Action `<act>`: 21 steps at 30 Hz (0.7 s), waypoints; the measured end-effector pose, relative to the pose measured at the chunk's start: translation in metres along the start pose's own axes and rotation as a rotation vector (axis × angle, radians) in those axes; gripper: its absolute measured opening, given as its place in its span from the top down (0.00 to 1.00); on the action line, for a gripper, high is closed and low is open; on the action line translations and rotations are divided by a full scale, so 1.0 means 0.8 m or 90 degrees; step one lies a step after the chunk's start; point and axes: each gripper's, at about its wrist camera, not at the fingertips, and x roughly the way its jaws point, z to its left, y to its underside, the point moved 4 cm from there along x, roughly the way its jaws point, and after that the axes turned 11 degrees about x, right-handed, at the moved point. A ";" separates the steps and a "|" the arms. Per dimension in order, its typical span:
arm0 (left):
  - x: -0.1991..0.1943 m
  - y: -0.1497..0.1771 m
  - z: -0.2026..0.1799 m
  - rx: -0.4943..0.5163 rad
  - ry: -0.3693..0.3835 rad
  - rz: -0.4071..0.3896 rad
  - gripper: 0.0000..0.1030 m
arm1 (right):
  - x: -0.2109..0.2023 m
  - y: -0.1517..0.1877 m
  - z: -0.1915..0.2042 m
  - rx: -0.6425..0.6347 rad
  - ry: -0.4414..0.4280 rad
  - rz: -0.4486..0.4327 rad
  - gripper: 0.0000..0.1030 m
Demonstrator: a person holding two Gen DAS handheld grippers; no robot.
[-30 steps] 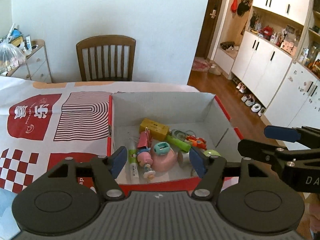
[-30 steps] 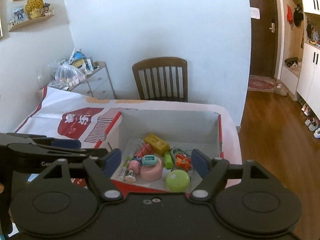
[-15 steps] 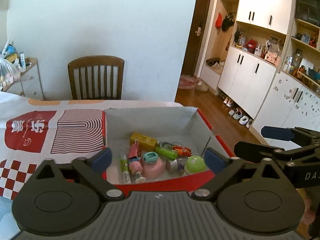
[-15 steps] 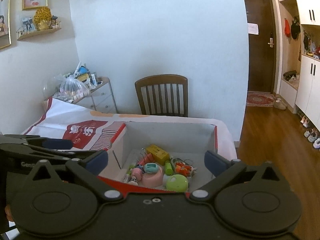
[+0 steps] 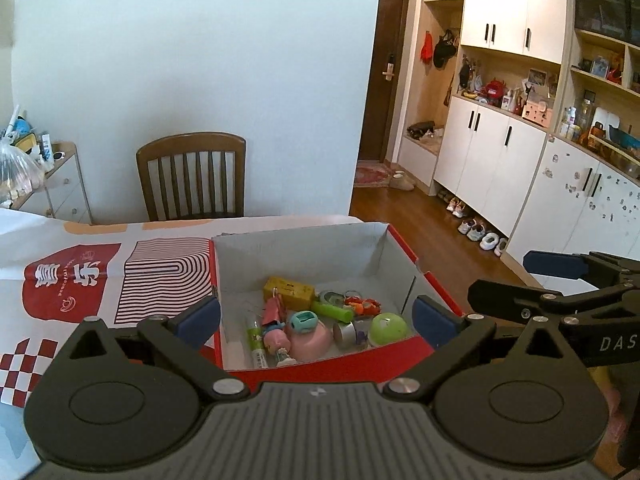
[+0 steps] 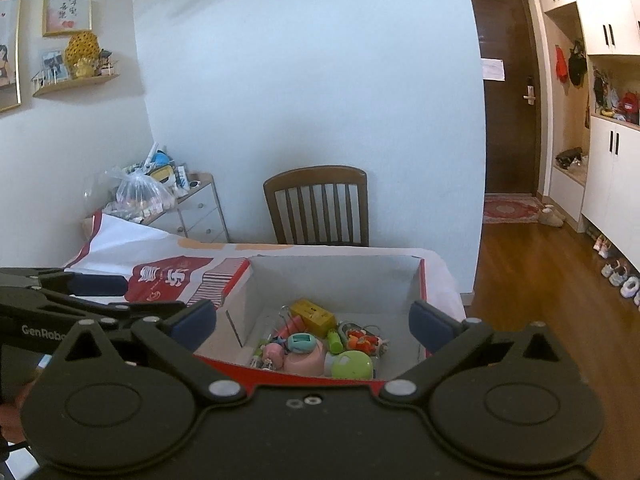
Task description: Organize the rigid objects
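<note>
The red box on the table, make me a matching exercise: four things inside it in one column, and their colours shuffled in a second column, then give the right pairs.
Things in the red box:
1. block
2. ball
3. bowl
4. small can

Colours:
A. pink
B. silver
C. yellow
D. light green

Pairs: 1-C, 2-D, 3-A, 4-B

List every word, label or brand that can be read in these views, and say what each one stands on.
"DAS": cut off at the frame edge, on the right gripper body.
"GenRobo": cut off, on the left gripper body.
Tablecloth: large white characters on a red patch, small print below too blurred.
Door notice, toy labels in the box: too small.
</note>
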 end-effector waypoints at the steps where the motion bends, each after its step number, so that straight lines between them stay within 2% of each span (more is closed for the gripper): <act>1: -0.001 0.000 0.000 0.000 0.000 -0.001 0.00 | -0.001 0.000 -0.001 0.000 0.002 -0.002 0.00; 11: -0.003 -0.003 -0.002 -0.001 -0.007 0.007 0.00 | -0.012 0.004 -0.009 0.007 0.021 -0.008 0.00; 21: -0.009 -0.007 -0.008 0.005 -0.008 -0.007 0.00 | -0.012 0.016 -0.016 0.018 0.048 0.005 0.00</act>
